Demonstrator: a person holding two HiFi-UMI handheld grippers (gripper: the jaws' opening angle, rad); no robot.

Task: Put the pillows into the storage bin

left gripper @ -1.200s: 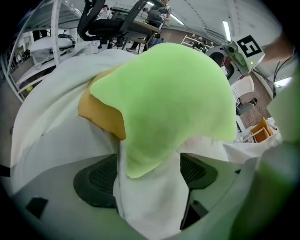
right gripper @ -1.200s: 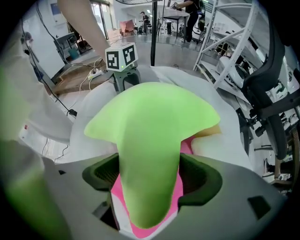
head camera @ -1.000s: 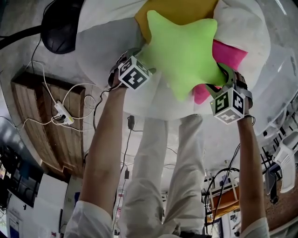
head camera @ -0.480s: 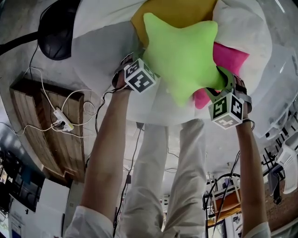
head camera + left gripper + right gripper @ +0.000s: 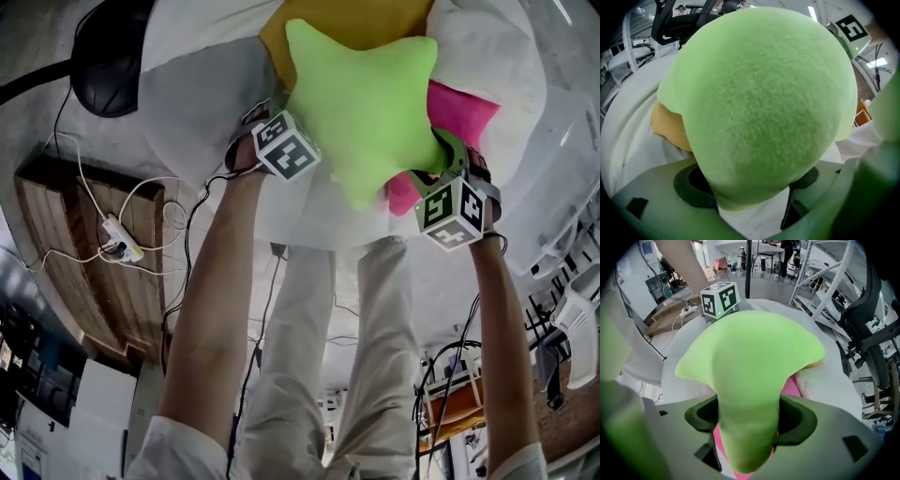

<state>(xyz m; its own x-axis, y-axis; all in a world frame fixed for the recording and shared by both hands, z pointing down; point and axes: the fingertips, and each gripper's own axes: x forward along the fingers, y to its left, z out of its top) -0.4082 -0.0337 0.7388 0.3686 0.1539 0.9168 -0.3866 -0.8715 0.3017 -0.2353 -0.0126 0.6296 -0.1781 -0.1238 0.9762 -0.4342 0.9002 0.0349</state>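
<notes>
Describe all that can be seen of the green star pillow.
The green star pillow is bright lime, plush and soft-looking, with rounded points. It covers part of a yellow pillow and a pink pillow over the white fabric bin. One point sits between the closing jaws of the left gripper. Another point, squeezed narrow, sits between the closing jaws of the right gripper.

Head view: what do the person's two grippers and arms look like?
The left gripper and right gripper have pale grey-green bodies; each carries a white cube with black square markers. The person wears short white sleeves. Both grippers' jaws are closing on a lime-green star-shaped plush pillow.
</notes>
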